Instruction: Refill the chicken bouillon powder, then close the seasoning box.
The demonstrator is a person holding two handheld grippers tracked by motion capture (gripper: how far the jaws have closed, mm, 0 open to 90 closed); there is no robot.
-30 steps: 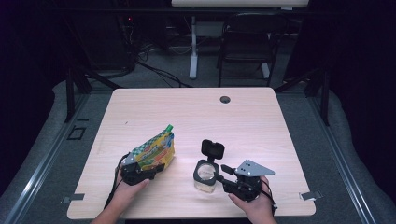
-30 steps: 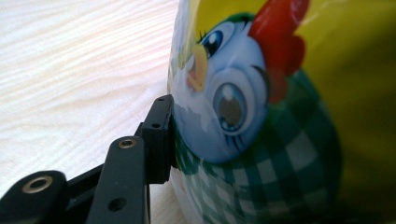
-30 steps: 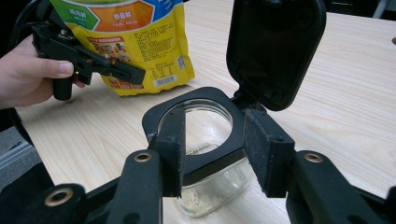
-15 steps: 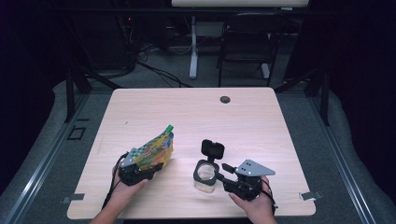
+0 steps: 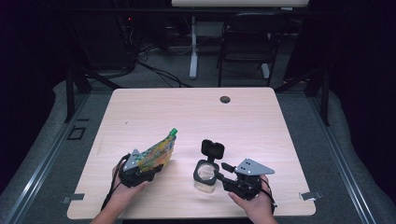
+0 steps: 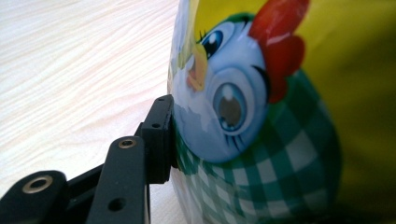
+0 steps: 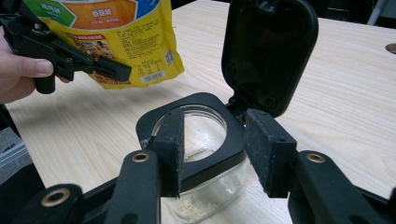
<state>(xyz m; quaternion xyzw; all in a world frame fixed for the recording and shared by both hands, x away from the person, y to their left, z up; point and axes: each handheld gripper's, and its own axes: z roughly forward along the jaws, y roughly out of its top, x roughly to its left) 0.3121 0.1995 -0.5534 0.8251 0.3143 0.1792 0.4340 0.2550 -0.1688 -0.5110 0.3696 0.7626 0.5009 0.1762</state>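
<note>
My left gripper [image 5: 152, 168] is shut on the bottom of a yellow snack pouch [image 5: 158, 151]. The pouch is held tilted over the table's front left, with its green cap [image 5: 173, 132] pointing up and to the right. In the left gripper view one pad [image 6: 161, 140] presses into the pouch's cartoon-chicken print [image 6: 243, 107], and the other jaw is hidden behind it. To the right a small glass jar [image 5: 205, 179] stands on the table with its black flip lid [image 5: 212, 148] open and upright. My right gripper [image 7: 215, 116] is closed on its black rim [image 7: 205, 168]. A little pale powder lies inside.
The wooden table [image 5: 187, 116] has a round cable hole [image 5: 225, 99] near its far edge. Both hands work close to the front edge. Beyond the table stand a dark chair [image 5: 245, 42] and a white desk leg [image 5: 193, 51].
The pouch has tipped slightly, its green cap a little lower and farther right. The right gripper and jar have stayed put.
</note>
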